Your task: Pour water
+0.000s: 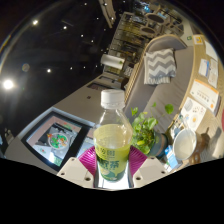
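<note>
Item: one clear plastic bottle with a white screw cap and pale green label (112, 140), standing between the fingers of the gripper (112, 163) at the near middle of the view. Its long axis runs straight up and down relative to the fingers, cap end pointing away from the gripper body and base end sunk out of sight between the two fingers. The cap is on. Fingers: two, each showing a magenta pad (88, 159), one at either side of the bottle's lower body, drawn in narrow and pressing against the label so that the bottle is held. Hand pose: the person's hand is not visible; the room around the bottle appears strongly tilted, the ceiling with its small lights swinging across the far left, which indicates the gripper is carried at a slant. Surroundings, counted: one small green leafy plant in a dark pot (147, 133) just beside the bottle on the right; one white round cup (184, 145) further right, near the plant; one dark framed picture with a coloured centre (54, 138) lying to the left of the bottle on a pale bench (78, 168); one grey and white zigzag-patterned cloth (159, 66) hanging well beyond, among pale furniture whose details cannot be made out.
</note>
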`<state>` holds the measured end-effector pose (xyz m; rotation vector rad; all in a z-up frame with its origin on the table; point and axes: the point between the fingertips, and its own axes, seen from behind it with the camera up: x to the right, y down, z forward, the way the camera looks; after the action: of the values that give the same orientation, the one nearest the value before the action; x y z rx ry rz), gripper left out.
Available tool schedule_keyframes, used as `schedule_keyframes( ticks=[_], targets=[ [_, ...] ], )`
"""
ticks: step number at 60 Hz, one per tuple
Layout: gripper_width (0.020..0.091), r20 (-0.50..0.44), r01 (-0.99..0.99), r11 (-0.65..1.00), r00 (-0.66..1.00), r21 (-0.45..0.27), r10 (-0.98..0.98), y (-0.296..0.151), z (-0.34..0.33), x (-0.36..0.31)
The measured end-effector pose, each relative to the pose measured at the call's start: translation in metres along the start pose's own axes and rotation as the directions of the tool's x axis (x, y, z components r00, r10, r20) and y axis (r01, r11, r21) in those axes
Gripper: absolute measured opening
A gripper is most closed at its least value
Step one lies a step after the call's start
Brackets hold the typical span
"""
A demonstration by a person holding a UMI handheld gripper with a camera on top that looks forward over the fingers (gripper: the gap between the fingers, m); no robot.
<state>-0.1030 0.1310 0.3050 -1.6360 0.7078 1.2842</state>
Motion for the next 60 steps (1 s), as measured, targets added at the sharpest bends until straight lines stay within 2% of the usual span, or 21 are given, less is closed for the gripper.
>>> schedule_keyframes(
  ticks=[6,12,16,23,33,42,53,55,60],
  targets=[
    [0.0389,-0.06,0.313,0.947,0.949,0.077,-0.309,-0.051,-0.026,-0.019],
    [0.0389,-0.185,0.584,0.805,0.807,0.107,-0.561,-0.101,-0.057,-0.014],
    [0.039,-0.281,0.729,0.678,0.671,0.088,-0.686,-0.128,-0.086,0.007],
    [0.039,-0.425,0.873,0.487,0.427,-0.038,-0.798,-0.156,-0.115,0.075],
    [0.0389,-0.492,0.88,0.424,0.278,-0.214,-0.825,-0.157,-0.131,0.172],
    [0.039,-0.501,0.842,0.45,0.263,-0.298,-0.825,-0.141,-0.145,0.244],
    [0.0392,-0.513,0.808,0.482,0.27,-0.339,-0.815,-0.124,-0.152,0.297],
    [0.0396,-0.517,0.819,0.482,0.28,-0.31,-0.809,-0.125,-0.155,0.294],
    [0.04,-0.521,0.821,0.481,0.278,-0.307,-0.807,-0.125,-0.154,0.295]
  ],
)
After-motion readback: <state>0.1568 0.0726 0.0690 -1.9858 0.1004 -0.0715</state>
